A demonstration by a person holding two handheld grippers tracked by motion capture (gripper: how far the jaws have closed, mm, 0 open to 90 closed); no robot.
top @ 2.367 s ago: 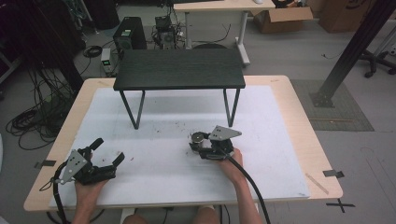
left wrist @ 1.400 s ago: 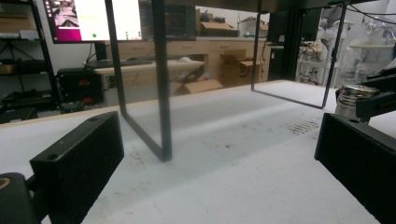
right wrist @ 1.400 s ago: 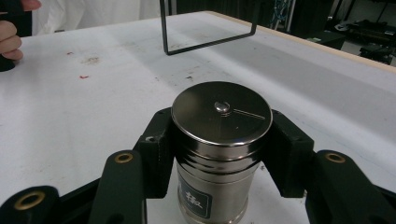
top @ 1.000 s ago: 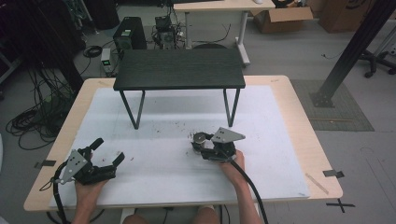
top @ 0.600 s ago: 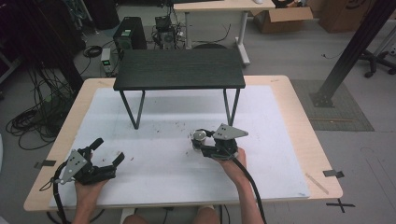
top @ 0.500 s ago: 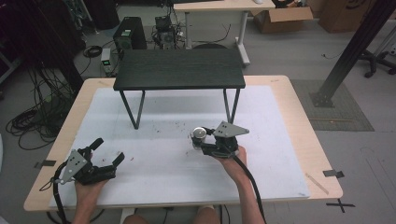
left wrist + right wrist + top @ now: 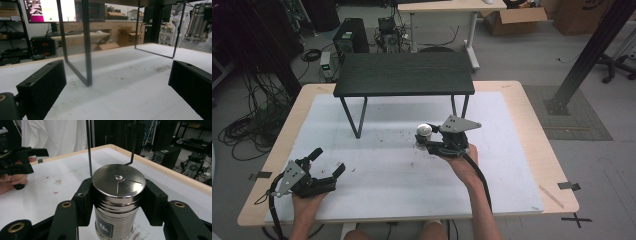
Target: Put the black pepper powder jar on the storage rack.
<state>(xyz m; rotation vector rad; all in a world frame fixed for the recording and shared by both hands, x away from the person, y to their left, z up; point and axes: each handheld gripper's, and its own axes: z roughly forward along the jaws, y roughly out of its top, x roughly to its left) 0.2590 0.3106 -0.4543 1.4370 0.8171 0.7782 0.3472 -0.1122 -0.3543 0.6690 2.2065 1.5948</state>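
Just right of the table's middle, the right gripper [image 7: 428, 141] has come up off the white mat [image 7: 387, 190] with the steel shaker [image 7: 425, 132] clamped upright, so the pickup worked. Near left, the left gripper [image 7: 326, 167] rests, jaws apart, holding nothing.
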